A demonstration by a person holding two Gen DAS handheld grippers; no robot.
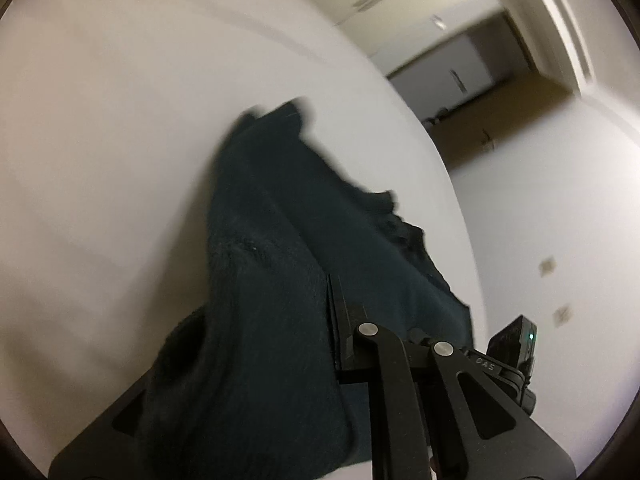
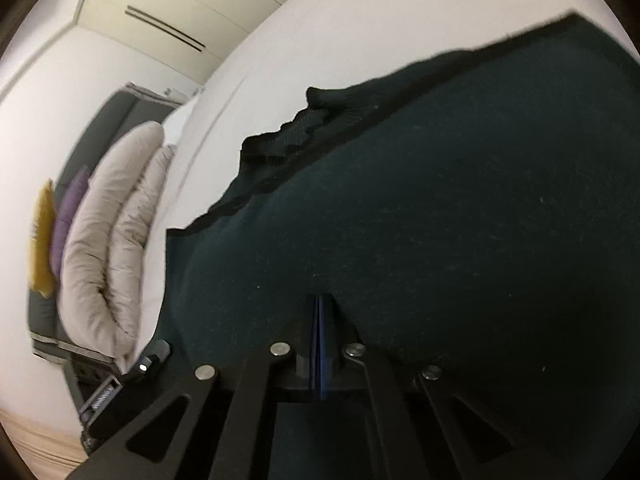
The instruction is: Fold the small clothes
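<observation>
- draping over a white bed (image 1: 100, 140), the dark green garment (image 1: 272, 248) runs from its middle toward the near edge, one ragged hem lying close to the side edge in the left wrist view.
- the left gripper (image 1: 340, 320) is clenched on a fold of the garment, fingers pressed flat together with cloth bunched around them.
- the right gripper (image 2: 320, 320) also pinches the garment (image 2: 440, 220), its two fingers closed tight with fabric rising over them and filling most of that view.
- beige pillows (image 2: 116, 236) lie at the bed's far end, with a purple cushion (image 2: 68, 216) and a mustard cushion (image 2: 42, 240) just beside them.
</observation>
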